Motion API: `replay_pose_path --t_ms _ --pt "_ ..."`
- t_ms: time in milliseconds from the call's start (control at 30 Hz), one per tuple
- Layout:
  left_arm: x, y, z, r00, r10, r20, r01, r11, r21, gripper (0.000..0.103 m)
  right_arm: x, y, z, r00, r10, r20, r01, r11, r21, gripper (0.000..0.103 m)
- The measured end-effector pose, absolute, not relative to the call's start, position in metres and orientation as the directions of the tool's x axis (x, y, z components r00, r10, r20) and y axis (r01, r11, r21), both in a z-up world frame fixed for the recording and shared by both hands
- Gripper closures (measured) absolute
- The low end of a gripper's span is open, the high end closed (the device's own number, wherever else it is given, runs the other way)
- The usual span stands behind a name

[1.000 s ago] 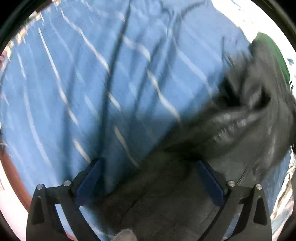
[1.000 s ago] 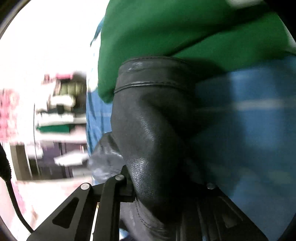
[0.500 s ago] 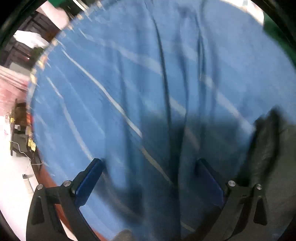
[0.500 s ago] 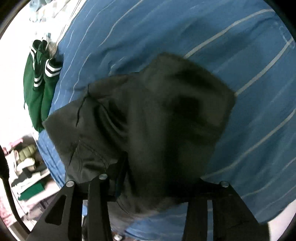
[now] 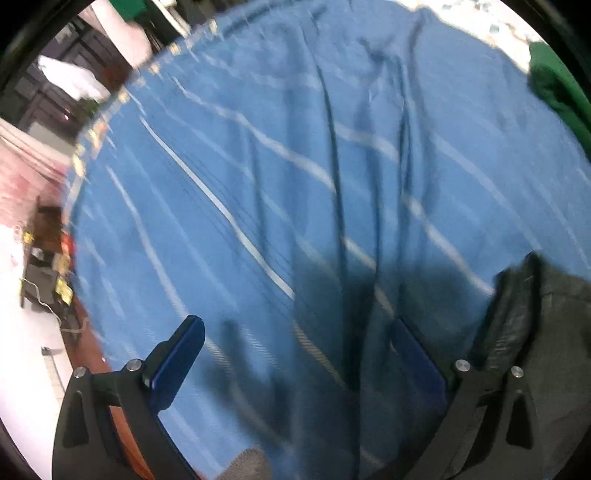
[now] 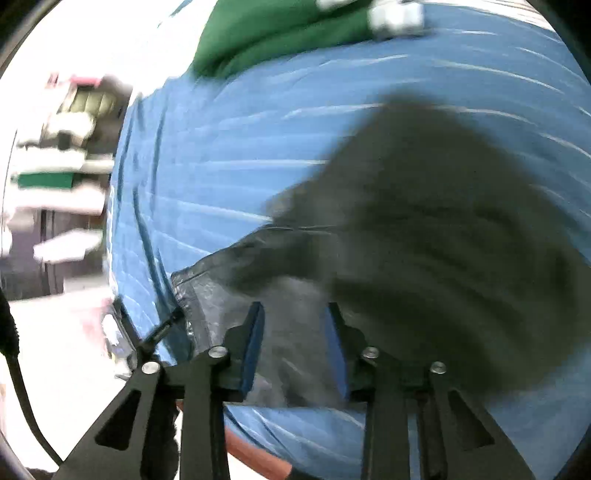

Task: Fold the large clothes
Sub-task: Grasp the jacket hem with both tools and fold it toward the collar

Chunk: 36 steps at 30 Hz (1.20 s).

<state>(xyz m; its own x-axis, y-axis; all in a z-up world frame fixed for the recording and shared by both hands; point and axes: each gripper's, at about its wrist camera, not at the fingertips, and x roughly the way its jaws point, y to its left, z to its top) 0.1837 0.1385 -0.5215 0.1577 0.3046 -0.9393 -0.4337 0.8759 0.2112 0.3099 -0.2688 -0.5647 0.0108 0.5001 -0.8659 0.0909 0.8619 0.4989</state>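
Observation:
A black leather-like garment (image 6: 424, 229) lies crumpled on the blue striped sheet (image 6: 229, 155). In the left wrist view it shows at the lower right (image 5: 543, 332). My left gripper (image 5: 295, 354) is open and empty above the sheet (image 5: 258, 166), left of the garment. My right gripper (image 6: 293, 343) has its jaws partly open, a gap between the blue pads, right over the garment's shiny near edge; no cloth is pinched between them.
A green garment with white trim (image 6: 280, 29) lies at the far side of the sheet; it also shows in the left wrist view (image 5: 557, 92). Shelves and clutter (image 6: 62, 147) stand beyond the bed's edge. A red-brown bed rim (image 5: 88, 354) shows at left.
The right gripper has let go of the black garment, which now lies on the sheet. The left gripper, over the garment a second ago, has moved left off it.

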Motion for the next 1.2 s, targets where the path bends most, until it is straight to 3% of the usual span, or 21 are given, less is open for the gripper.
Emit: replay_pose_path --t_ms 100,233,433,533,667,700,733,833,900,1000,1100,1167,1200 --pt "0.181 0.133 -0.487 0.205 0.344 -0.916 -0.429 0.873 0.231 0.000 0.345 -0.221 -0.601 -0.002 0.425 -0.905 0.026 0.905 0.425 0.073" --pt "0.176 0.105 -0.461 0.243 0.312 -0.919 -0.412 0.890 0.194 0.000 0.376 -0.221 -0.645 -0.028 0.452 -0.892 0.144 0.885 0.444 0.078" --pt "0.182 0.053 -0.461 0.234 0.195 -0.953 -0.409 0.908 0.085 0.000 0.365 -0.274 -0.598 -0.021 0.606 -0.795 0.211 0.780 0.589 0.072" --pt "0.192 0.023 -0.472 0.234 0.181 -0.955 -0.387 0.919 0.079 0.000 0.361 -0.318 -0.567 0.050 0.550 -0.834 0.205 0.812 0.547 0.068" --pt "0.217 0.012 -0.519 0.169 0.199 -0.965 -0.367 0.922 0.126 0.000 0.384 -0.347 -0.581 0.070 0.434 -0.898 0.220 0.871 0.438 0.068" --pt "0.224 0.014 -0.538 0.122 0.185 -0.975 -0.362 0.923 0.130 0.000 0.389 -0.354 -0.589 0.070 0.385 -0.920 0.229 0.892 0.390 0.071" --pt "0.226 0.016 -0.546 0.118 0.162 -0.980 -0.365 0.925 0.109 0.000 0.397 -0.360 -0.607 0.038 0.341 -0.939 0.248 0.907 0.340 0.083" --pt "0.227 0.024 -0.550 0.133 0.114 -0.985 -0.371 0.927 0.057 0.000 0.409 -0.363 -0.628 0.021 0.284 -0.959 0.266 0.923 0.279 0.102" --pt "0.226 0.024 -0.542 0.131 0.132 -0.983 -0.363 0.929 0.077 0.000 0.416 -0.362 -0.634 0.012 0.233 -0.972 0.247 0.941 0.229 0.103" --pt "0.222 0.015 -0.522 0.118 0.205 -0.972 -0.337 0.929 0.155 0.000 0.420 -0.372 -0.636 -0.016 0.288 -0.957 0.274 0.922 0.273 0.103" --pt "0.216 -0.008 -0.486 0.189 0.201 -0.961 -0.301 0.944 0.138 0.000 0.407 -0.393 -0.612 0.024 0.403 -0.915 0.283 0.875 0.392 0.091" --pt "0.213 -0.035 -0.465 0.234 0.161 -0.959 -0.256 0.962 0.099 0.000 0.384 -0.414 -0.585 0.085 0.413 -0.907 0.296 0.859 0.418 0.073" --pt "0.211 -0.052 -0.459 0.251 0.131 -0.959 -0.233 0.970 0.071 0.000 0.366 -0.428 -0.571 0.122 0.415 -0.902 0.314 0.846 0.431 0.059"
